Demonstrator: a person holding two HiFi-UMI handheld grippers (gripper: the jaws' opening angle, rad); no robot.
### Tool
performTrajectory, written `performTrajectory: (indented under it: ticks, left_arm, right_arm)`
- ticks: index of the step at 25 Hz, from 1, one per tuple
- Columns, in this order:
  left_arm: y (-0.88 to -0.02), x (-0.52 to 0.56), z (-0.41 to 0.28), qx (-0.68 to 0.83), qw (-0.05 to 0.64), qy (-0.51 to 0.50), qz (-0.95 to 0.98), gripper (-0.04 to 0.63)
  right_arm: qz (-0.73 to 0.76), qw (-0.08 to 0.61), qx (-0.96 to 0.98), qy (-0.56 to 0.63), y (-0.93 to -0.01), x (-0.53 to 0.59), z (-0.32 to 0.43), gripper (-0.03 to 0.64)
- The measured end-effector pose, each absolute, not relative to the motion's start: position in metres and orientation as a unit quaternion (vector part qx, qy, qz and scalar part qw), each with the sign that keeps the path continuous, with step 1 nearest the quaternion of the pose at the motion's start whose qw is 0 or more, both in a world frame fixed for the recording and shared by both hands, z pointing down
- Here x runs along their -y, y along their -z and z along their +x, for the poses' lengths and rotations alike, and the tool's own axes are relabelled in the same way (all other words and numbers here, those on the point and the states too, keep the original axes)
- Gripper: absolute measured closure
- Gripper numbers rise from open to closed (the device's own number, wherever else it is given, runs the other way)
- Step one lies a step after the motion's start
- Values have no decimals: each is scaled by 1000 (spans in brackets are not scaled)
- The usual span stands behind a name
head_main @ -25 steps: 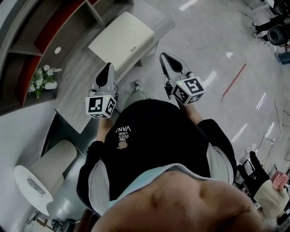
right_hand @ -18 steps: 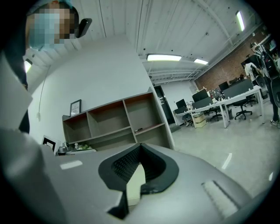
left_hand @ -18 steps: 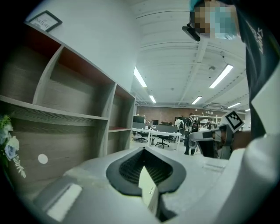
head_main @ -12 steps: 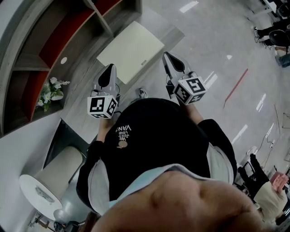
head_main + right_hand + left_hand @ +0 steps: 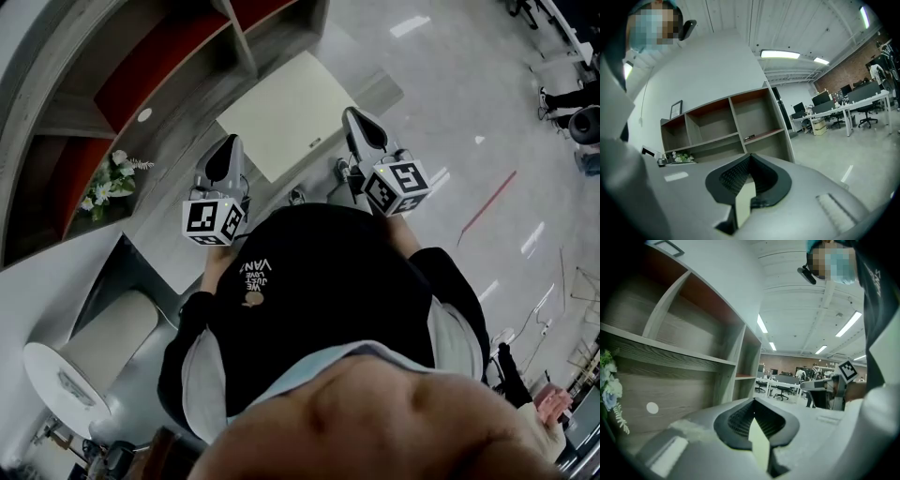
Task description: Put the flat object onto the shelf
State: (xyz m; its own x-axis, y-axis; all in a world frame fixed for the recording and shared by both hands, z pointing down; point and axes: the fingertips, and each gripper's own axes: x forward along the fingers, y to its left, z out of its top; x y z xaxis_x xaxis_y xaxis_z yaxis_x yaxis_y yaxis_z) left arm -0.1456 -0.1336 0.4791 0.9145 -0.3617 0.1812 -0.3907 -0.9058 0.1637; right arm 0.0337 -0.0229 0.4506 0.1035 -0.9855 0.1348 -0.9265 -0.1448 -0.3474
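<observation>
The flat object is a cream rectangular board (image 5: 281, 112), held out level in front of the person. My left gripper (image 5: 228, 145) is shut on its near left edge and my right gripper (image 5: 356, 120) is shut on its near right edge. In the left gripper view the board's cream edge (image 5: 759, 441) shows pinched between the dark pads of the left gripper (image 5: 754, 420). The right gripper (image 5: 746, 180) clamps the board's edge (image 5: 743, 204) in the same way. The wooden shelf unit (image 5: 141, 66) with red back panels stands ahead to the left, and its open compartments (image 5: 731, 124) are near.
A small pot of white flowers (image 5: 108, 183) sits in a lower compartment of the shelf. A grey counter (image 5: 173, 230) runs below it. A white round seat (image 5: 61, 375) is at the lower left. Office desks and chairs (image 5: 843, 112) stand far off on the glossy floor.
Both grippers have carried the board forward toward the shelf. The shelf and the flowers now sit closer and further right in the head view.
</observation>
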Motion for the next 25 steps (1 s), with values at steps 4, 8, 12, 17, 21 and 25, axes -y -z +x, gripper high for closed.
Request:
performTrajectory:
  ticks: [4, 8, 12, 17, 21, 25]
  left_arm:
    - [-480, 143, -142, 225, 99, -72, 966, 594]
    - [-482, 149, -134, 266, 107, -69, 955, 594]
    - [-482, 150, -126, 303, 114, -70, 944, 594]
    - [-482, 153, -118, 337, 118, -71, 931, 594]
    - [-484, 151, -117, 374, 118, -68, 917, 594]
    - [-490, 151, -121, 412, 120, -68, 901, 594]
  right_arm:
    - [-721, 83, -666, 171, -455, 41, 49, 618]
    - [-699, 74, -689, 176, -457, 57, 67, 618]
    - [-669, 63, -718, 179, -457, 76, 81, 618]
    - [-642, 51, -743, 181, -455, 95, 93, 618]
    - [-618, 42, -763, 182, -460, 106, 101, 618]
    - [-598, 31, -779, 186, -468, 115, 106, 618]
